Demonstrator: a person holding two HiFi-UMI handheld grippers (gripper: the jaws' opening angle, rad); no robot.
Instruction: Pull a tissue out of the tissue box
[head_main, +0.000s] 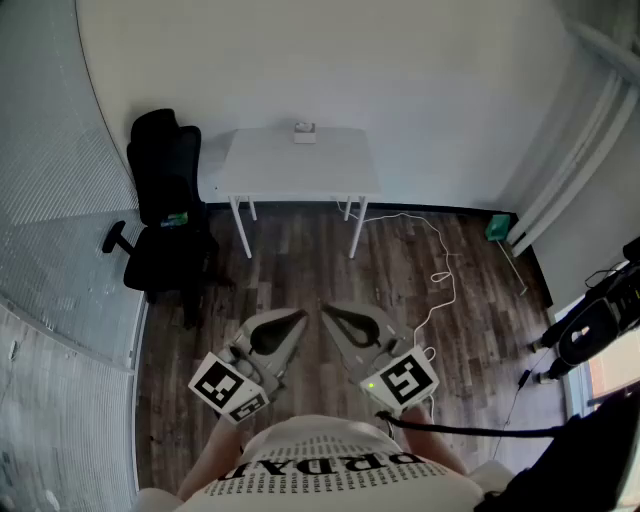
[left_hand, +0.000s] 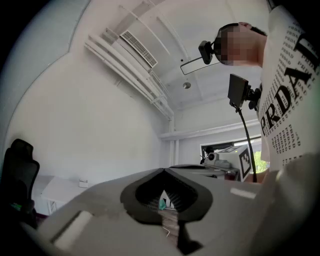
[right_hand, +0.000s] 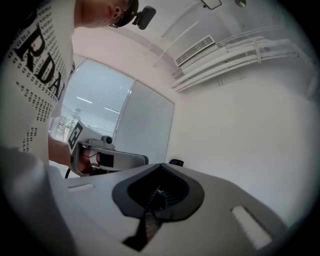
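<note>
A: State of the grippers?

B: Left gripper (head_main: 301, 317) and right gripper (head_main: 325, 312) are at lower centre of the head view, with their tips near each other. Both pairs of jaws are closed tip to tip, nothing between them.

A: Tissue box?

B: Tissue box (head_main: 305, 132) is at upper centre, on the far edge of the white table (head_main: 260, 170), well apart from both grippers. A black office chair (head_main: 165, 200) stands left of the table.
</note>
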